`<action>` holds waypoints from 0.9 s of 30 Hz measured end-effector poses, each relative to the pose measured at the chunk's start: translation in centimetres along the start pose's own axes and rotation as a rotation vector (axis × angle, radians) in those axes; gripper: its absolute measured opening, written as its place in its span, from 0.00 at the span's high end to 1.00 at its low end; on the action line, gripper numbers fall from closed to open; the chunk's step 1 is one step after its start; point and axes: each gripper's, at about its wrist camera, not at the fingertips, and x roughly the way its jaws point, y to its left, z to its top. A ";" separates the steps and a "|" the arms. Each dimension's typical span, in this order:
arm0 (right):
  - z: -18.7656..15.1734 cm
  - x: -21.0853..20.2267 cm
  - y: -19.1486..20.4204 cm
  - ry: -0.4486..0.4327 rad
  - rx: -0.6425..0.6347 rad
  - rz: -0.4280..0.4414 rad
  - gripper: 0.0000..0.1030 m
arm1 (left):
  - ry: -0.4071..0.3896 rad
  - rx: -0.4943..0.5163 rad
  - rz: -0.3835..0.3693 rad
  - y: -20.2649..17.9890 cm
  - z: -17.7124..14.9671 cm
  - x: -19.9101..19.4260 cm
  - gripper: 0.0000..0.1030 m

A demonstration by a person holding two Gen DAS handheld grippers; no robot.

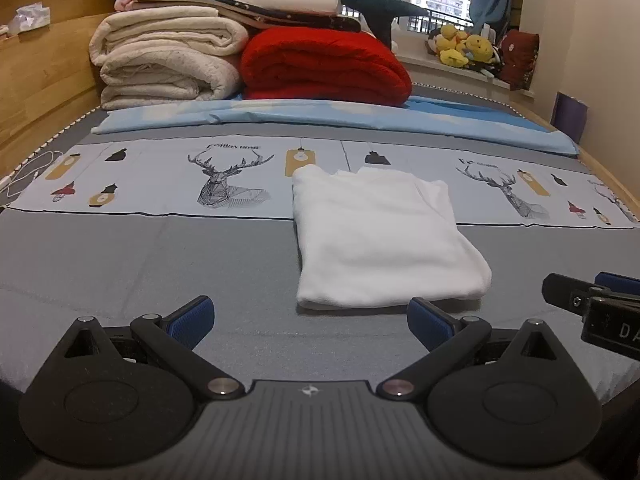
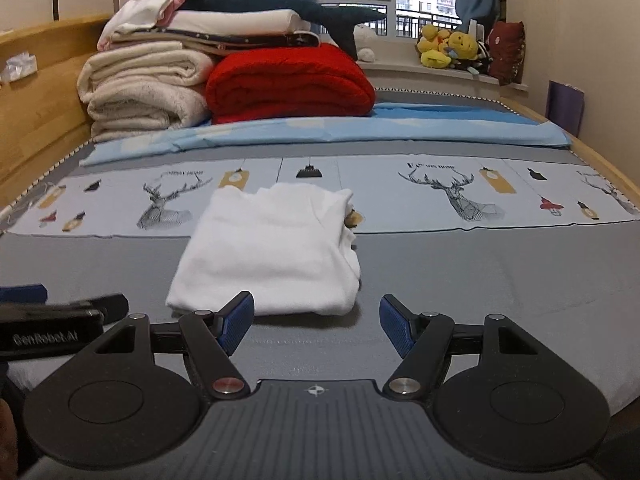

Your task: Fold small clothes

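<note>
Grey bed [image 1: 160,264] stretches ahead of me, blankets [image 1: 168,60] stacked at its far end. My left gripper [image 1: 310,322] and right gripper [image 2: 316,322] both gape wide, holding nothing. Folded white garment [image 1: 376,240] lies just beyond their tips, between the two.

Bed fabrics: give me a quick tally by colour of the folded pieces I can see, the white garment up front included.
White folded garment, lying free in front of both open grippers: 1
Red folded blanket: 1
Cream folded blankets: 2
Light blue sheet: 1
Total: 5. The thin layers stacked higher are too jumbled to count.
</note>
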 end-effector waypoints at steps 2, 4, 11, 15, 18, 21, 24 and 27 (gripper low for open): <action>0.0 0.0 0.0 0.005 0.005 0.007 0.31 | -0.001 0.005 -0.002 0.0 0.0 0.0 0.00; 0.0 0.0 0.1 0.004 0.002 0.010 0.31 | 0.000 0.006 -0.007 0.0 -0.1 0.1 0.00; 0.0 0.0 0.7 0.006 -0.018 0.028 0.31 | -0.007 0.013 -0.016 0.1 -0.1 0.1 0.00; 0.1 0.0 0.9 0.007 -0.021 0.030 0.30 | -0.006 0.014 -0.020 0.1 -0.1 0.1 0.00; 0.1 0.0 1.1 0.007 -0.022 0.031 0.30 | -0.006 0.019 -0.026 0.0 -0.1 0.1 0.00; 0.0 0.1 1.1 0.008 -0.026 0.034 0.30 | -0.009 0.022 -0.028 0.1 0.0 0.1 0.00; 0.0 0.0 1.2 0.008 -0.029 0.035 0.30 | -0.008 0.021 -0.029 0.1 -0.1 0.1 0.00; 0.0 0.0 1.2 0.008 -0.029 0.036 0.30 | -0.006 0.023 -0.033 0.1 -0.1 0.0 0.00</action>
